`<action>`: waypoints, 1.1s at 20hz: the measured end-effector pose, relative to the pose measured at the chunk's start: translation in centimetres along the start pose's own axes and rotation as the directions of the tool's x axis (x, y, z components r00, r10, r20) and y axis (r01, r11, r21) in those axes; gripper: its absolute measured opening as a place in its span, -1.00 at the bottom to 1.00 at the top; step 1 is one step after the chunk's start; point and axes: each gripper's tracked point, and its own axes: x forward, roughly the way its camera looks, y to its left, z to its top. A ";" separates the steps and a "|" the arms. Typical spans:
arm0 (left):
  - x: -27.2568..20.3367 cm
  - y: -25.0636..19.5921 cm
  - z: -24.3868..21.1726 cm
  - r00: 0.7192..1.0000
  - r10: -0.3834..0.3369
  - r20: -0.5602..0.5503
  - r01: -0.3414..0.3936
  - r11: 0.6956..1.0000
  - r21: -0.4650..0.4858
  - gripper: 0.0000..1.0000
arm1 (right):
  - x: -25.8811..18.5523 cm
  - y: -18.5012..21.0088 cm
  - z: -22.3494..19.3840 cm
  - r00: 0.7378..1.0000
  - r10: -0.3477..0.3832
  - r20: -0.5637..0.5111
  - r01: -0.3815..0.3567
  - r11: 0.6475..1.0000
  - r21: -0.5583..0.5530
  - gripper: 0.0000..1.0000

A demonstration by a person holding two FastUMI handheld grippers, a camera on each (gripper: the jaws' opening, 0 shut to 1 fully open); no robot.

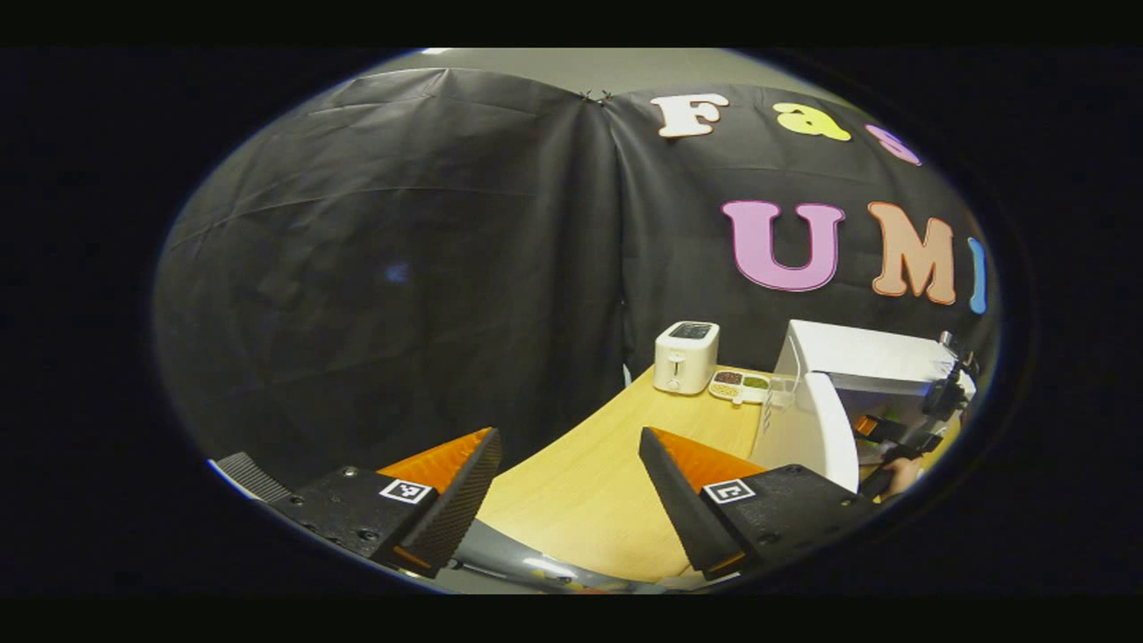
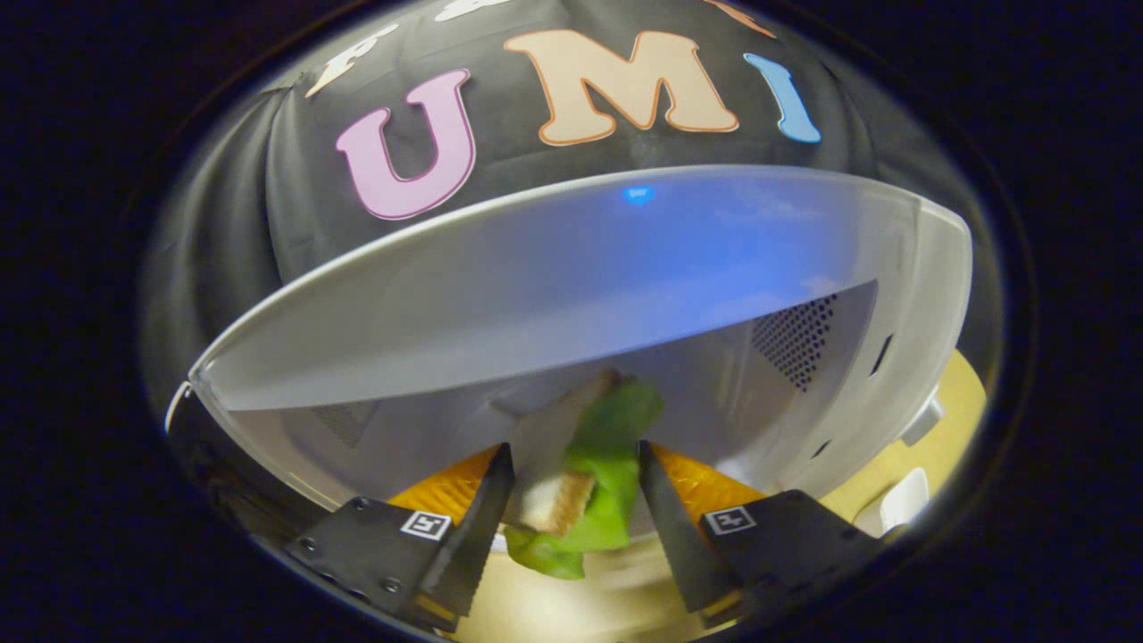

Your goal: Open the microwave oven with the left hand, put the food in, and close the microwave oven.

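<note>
Sandwich [image 2: 571, 487] is gripped in right tool [image 2: 576, 500], long axis pointing straight ahead into open microwave [image 2: 554, 286] cavity; left tool [image 1: 567, 487] is held released, well apart.

Place: a staged kitchen corner inside a recording booth.
Backdrop: black cloth [image 1: 402, 250] hangs as the walls, creased and meeting at a corner seam.
Worktop: a pale wooden table [image 1: 589, 482] runs up to the cloth.
Appliances: a white toaster [image 1: 686, 356] and a white microwave oven [image 1: 871, 362], its door open.
Tableware: a small divided dish [image 1: 739, 385] of foods sits beside the toaster.
</note>
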 end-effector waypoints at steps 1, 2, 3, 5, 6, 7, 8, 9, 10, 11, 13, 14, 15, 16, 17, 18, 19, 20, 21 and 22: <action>0.0 0.0 0.1 1.000 -0.004 -0.002 0.004 1.000 0.001 0.82 | -0.1 -0.5 -0.2 1.000 -0.011 -0.008 0.011 1.000 -0.011 0.84; 0.0 0.0 0.1 1.000 -0.008 -0.003 0.008 1.000 0.001 0.89 | -0.3 -0.9 0.0 1.000 -0.015 0.000 0.015 1.000 -0.017 1.00; 0.0 0.0 -0.1 1.000 -0.012 -0.005 0.012 1.000 0.001 0.82 | -0.7 -1.1 0.4 1.000 -0.017 0.014 0.017 1.000 -0.020 1.00; 0.1 0.0 -0.2 1.000 -0.023 -0.010 0.023 1.000 0.002 0.89 | -1.8 -1.4 1.2 0.999 -0.010 0.037 0.011 1.000 -0.022 1.00; 0.1 -0.2 -0.3 0.999 -0.032 -0.011 0.032 0.999 0.001 0.83 | -2.5 -1.5 1.4 0.999 -0.004 0.042 0.005 1.000 -0.026 1.00; 0.0 -0.2 -0.4 0.999 -0.043 -0.013 0.043 0.999 -0.001 0.90 | -3.4 -1.5 1.6 0.999 0.004 0.047 -0.002 1.000 -0.029 1.00; -0.1 -0.4 -0.6 0.998 -0.059 -0.017 0.058 0.998 -0.005 0.89 | -4.4 -1.5 1.9 0.999 0.013 0.051 -0.011 1.000 -0.027 1.00; -0.4 -0.6 -0.9 0.997 -0.079 -0.022 0.079 0.997 -0.008 0.89 | -5.5 -1.5 2.1 0.998 0.021 0.054 -0.020 1.000 -0.020 1.00; -0.6 -0.9 -1.1 0.995 -0.098 -0.024 0.098 0.995 -0.008 0.89 | -6.7 -1.4 2.4 0.998 0.032 0.062 -0.032 0.999 -0.011 1.00; -0.5 -1.2 -1.2 0.993 -0.117 -0.027 0.117 0.993 -0.005 0.83 | -7.9 -1.2 2.7 0.996 0.046 0.071 -0.046 0.999 -0.004 1.00; -0.5 -1.8 -1.6 0.987 -0.156 -0.037 0.156 0.988 0.010 0.80 | -10.5 -1.1 3.5 0.994 0.064 0.091 -0.065 0.998 0.013 0.84; -0.6 -2.1 -1.7 0.984 -0.175 -0.039 0.176 0.984 0.016 0.86 | -11.7 -0.9 3.9 0.992 0.072 0.099 -0.075 0.997 0.028 0.84; -0.7 -2.3 -1.9 0.980 -0.197 -0.042 0.198 0.980 0.018 0.85 | -12.9 -1.0 4.2 0.991 0.074 0.110 -0.079 0.996 0.041 1.00; -0.7 -2.6 -2.1 0.975 -0.217 -0.047 0.218 0.976 0.017 0.80 | -13.9 -1.3 4.3 0.992 0.072 0.107 -0.077 0.996 0.045 0.99; -0.8 -2.9 -2.4 0.969 -0.241 -0.054 0.243 0.970 0.014 0.83 | -15.0 -1.5 4.1 0.993 0.068 0.098 -0.073 0.996 0.047 0.83; -0.9 -3.3 -2.6 0.962 -0.265 -0.063 0.267 0.964 0.013 0.81 | -16.0 -1.8 4.0 0.993 0.064 0.098 -0.069 0.997 0.046 0.83; -1.0 -3.7 -3.1 0.954 -0.292 -0.073 0.294 0.956 0.014 0.72 | -16.9 -2.0 4.0 0.993 0.059 0.097 -0.064 0.997 0.047 1.00; -1.2 -4.3 -3.5 0.943 -0.322 -0.088 0.325 0.946 0.021 0.65 | -17.8 -2.3 3.9 0.994 0.055 0.096 -0.059 0.997 0.045 1.00; -1.4 -4.6 -4.0 0.932 -0.348 -0.100 0.352 0.935 0.033 0.51 | -18.6 -2.6 3.7 0.994 0.048 0.096 -0.052 0.998 0.038 0.99; -1.5 -5.1 -4.4 0.921 -0.372 -0.112 0.379 0.924 0.046 0.43 | -19.5 -3.0 3.6 0.995 0.039 0.095 -0.042 0.999 0.031 0.83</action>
